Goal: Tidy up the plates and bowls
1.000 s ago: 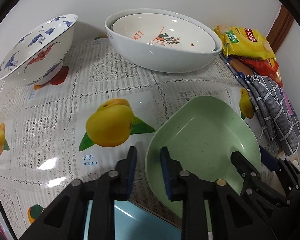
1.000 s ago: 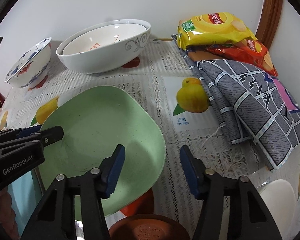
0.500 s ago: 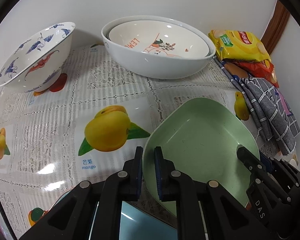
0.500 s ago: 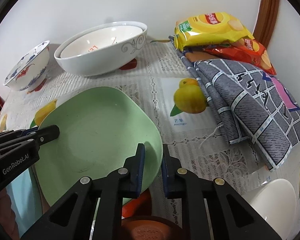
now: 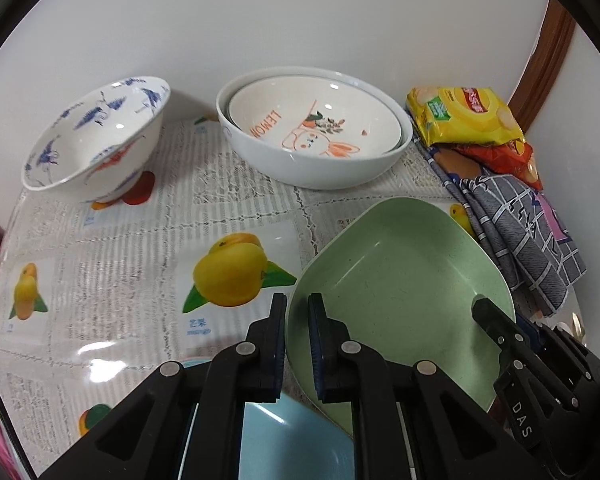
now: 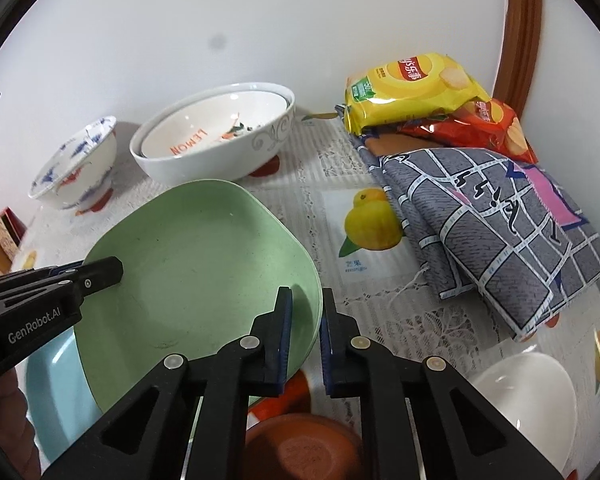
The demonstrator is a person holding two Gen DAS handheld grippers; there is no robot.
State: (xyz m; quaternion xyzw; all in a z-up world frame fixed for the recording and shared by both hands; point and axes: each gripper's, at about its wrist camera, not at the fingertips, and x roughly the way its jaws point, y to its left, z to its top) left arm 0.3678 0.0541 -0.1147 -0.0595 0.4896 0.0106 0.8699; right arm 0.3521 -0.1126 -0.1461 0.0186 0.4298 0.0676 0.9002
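Left tool [image 5: 297, 344] clamped on the near-left rim of the green plate [image 5: 400, 280], one pad inside the lip and one outside. Right tool [image 6: 305, 338] clamped likewise on the opposite rim of the same green plate [image 6: 188, 272], so held from both sides, tilted up off the surface [image 5: 120, 280] and hanging over a light blue plate [image 6: 56, 376] and a brown bowl [image 6: 300, 448].

Judged light and stiff, likely a matte wheat-straw or melamine piece: no flex expected, little risk of shattering, but a thin sloping rim that can slide out of the pads if tipped steeply. Best taken at the lip on two opposing edges, as now, and kept near level.

Further out: nested white bowls [image 5: 314, 128], the inner one printed LEMON, and a blue-patterned bowl [image 5: 96, 132] tipped on its side, both glazed ceramic by the look, heavier, slick and chip-prone. Beyond those, a grey checked cloth [image 6: 492, 224] and snack bags [image 6: 412, 84] against the wall.

Compared with a second ago: both tools then gaping around the rim, now shut on it; half a second ago already closed, with the plate since raised and tilted further above the blue plate.
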